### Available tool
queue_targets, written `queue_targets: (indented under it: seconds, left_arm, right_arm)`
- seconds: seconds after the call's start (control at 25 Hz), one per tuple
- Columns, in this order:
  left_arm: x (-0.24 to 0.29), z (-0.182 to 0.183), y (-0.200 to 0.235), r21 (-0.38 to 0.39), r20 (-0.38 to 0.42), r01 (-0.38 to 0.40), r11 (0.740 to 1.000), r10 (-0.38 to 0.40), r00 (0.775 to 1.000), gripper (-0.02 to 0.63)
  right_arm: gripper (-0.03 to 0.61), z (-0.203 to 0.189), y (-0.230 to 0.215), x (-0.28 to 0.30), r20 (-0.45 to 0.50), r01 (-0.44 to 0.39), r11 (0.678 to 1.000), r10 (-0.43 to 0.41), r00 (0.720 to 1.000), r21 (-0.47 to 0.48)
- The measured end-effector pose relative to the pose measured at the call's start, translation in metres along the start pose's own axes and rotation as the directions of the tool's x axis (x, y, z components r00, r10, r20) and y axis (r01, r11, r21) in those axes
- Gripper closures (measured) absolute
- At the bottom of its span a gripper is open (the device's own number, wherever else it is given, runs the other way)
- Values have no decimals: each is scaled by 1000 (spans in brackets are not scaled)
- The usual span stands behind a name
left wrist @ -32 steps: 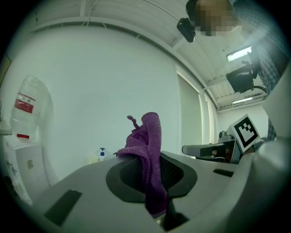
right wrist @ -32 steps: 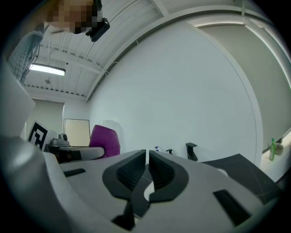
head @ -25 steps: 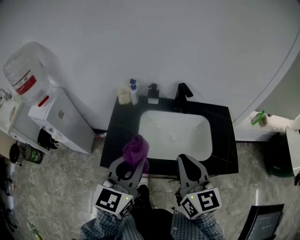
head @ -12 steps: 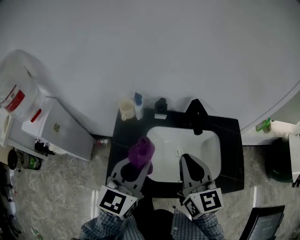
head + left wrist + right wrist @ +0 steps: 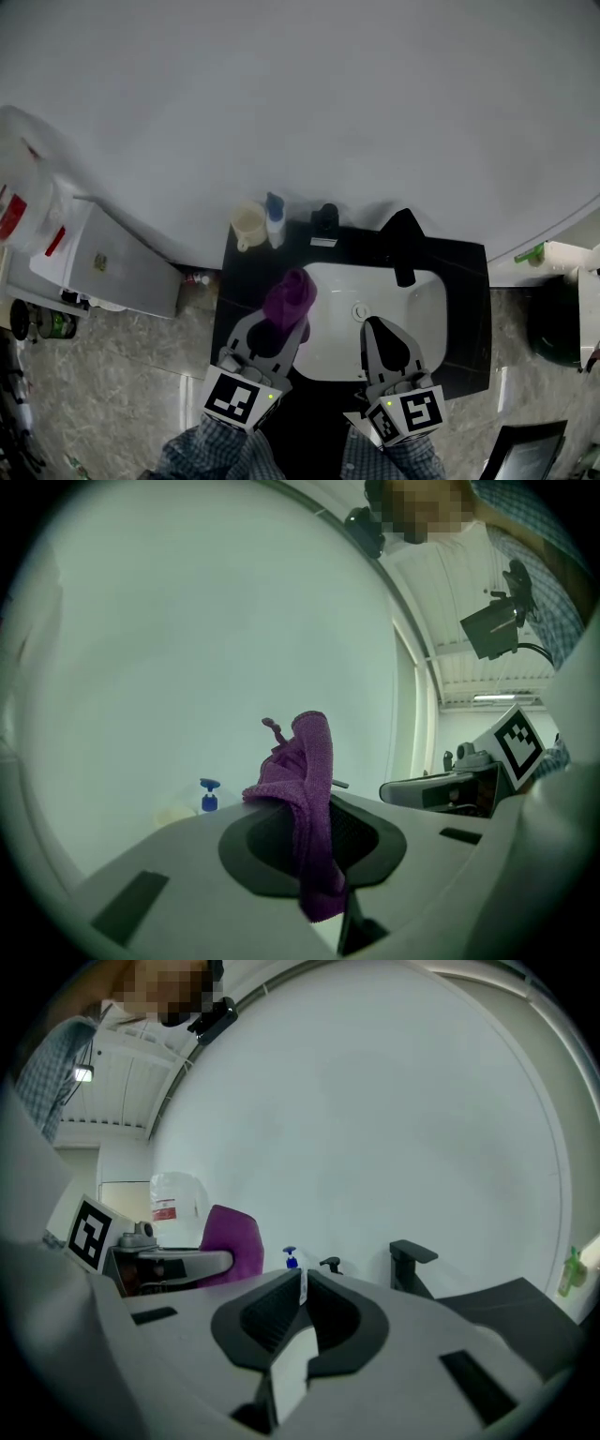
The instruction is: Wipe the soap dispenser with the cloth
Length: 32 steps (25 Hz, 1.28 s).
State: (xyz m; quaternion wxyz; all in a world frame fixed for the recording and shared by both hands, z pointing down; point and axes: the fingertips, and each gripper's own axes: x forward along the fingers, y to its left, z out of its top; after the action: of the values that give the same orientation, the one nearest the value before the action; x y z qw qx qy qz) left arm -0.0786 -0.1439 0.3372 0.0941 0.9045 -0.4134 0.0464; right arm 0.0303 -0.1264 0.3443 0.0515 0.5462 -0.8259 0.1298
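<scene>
A black pump soap dispenser (image 5: pixel 324 225) stands at the back of the black counter (image 5: pixel 246 281), between a blue-topped pump bottle (image 5: pixel 274 217) and the black faucet (image 5: pixel 403 246). My left gripper (image 5: pixel 283 326) is shut on a purple cloth (image 5: pixel 289 298) that bunches up above its jaws over the basin's left rim; in the left gripper view the cloth (image 5: pixel 307 799) hangs between the jaws. My right gripper (image 5: pixel 379 328) hovers over the white basin (image 5: pixel 412 309), shut and empty. The right gripper view shows the dispenser (image 5: pixel 330 1265) far ahead, with the right gripper (image 5: pixel 302 1290) well short of it.
A beige cup (image 5: pixel 248 225) sits left of the blue-topped bottle. A white cabinet (image 5: pixel 103 262) and water jug (image 5: pixel 14 202) stand to the left. A green bottle (image 5: pixel 528 253) and a dark bin (image 5: pixel 553 328) are on the right. A plain white wall rises behind the sink.
Both grippers have moved forward from the counter's front edge to over the basin, nearer the dispenser. The purple cloth stays in the left gripper.
</scene>
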Motion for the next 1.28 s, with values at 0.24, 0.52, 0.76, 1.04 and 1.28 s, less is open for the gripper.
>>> queue_targets:
  seconds: [0.24, 0.52, 0.76, 1.04, 1.28]
  left_arm:
    - [29, -13, 18, 0, -30, -35, 999, 35, 999, 551]
    - [85, -8, 39, 62, -61, -82, 995, 86, 994, 551]
    - [129, -19, 57, 74, -102, -114, 991, 121, 987, 551]
    - [166, -36, 77, 26, -131, -147, 989, 149, 980, 551]
    - [178, -48, 91, -9, -150, -189, 982, 185, 971, 551]
  right_arm:
    - [548, -6, -9, 18, -26, -34, 999, 35, 999, 20]
    - [548, -23, -30, 29, -74, -48, 998, 50, 996, 36]
    - [548, -37, -48, 38, -110, -51, 997, 57, 992, 57]
    - [548, -49, -68, 43, -135, -51, 996, 61, 989, 72]
    - [548, -56, -77, 45, -149, -56, 995, 68, 986, 87]
